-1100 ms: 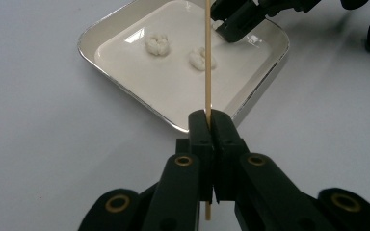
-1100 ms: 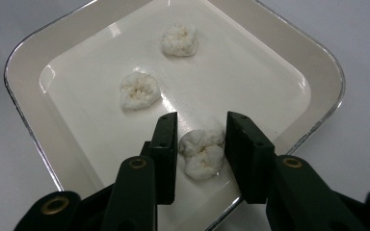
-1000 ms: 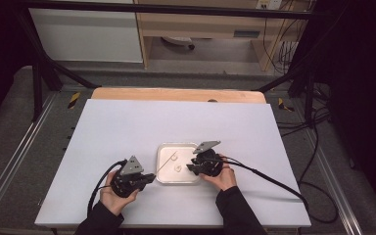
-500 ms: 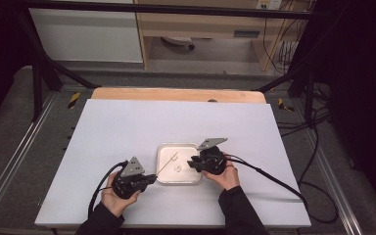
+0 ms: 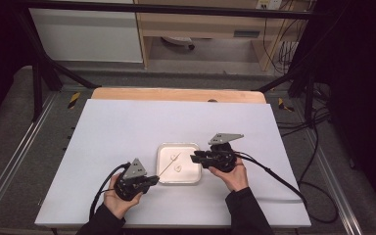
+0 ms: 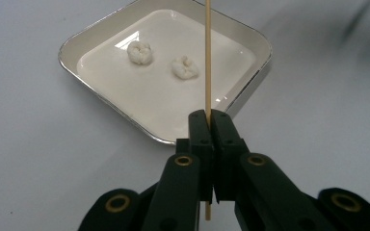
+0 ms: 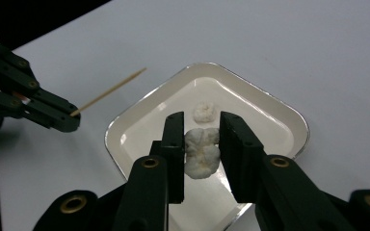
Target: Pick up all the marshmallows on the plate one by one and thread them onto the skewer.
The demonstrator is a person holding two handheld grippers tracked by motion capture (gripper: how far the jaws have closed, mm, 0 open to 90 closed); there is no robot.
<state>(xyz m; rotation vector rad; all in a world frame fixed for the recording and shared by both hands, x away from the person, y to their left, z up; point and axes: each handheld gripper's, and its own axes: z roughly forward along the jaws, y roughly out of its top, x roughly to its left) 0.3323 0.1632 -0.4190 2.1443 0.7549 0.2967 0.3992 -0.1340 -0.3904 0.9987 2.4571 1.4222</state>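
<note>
White counter (image 5: 127, 132) carries a square dish (image 5: 162, 172) where the right gripper (image 7: 200, 144), its jaws just closing, now lifts one dough ball (image 7: 201, 153) clear, ready for spearing, while the left gripper (image 6: 210, 126) stays clamped on a skewer (image 6: 207, 57).

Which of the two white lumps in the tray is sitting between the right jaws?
The larger, nearer lump in the right gripper view: it sits between the right gripper jaws. The smaller lump lies beyond their tips, free on the tray.
</note>
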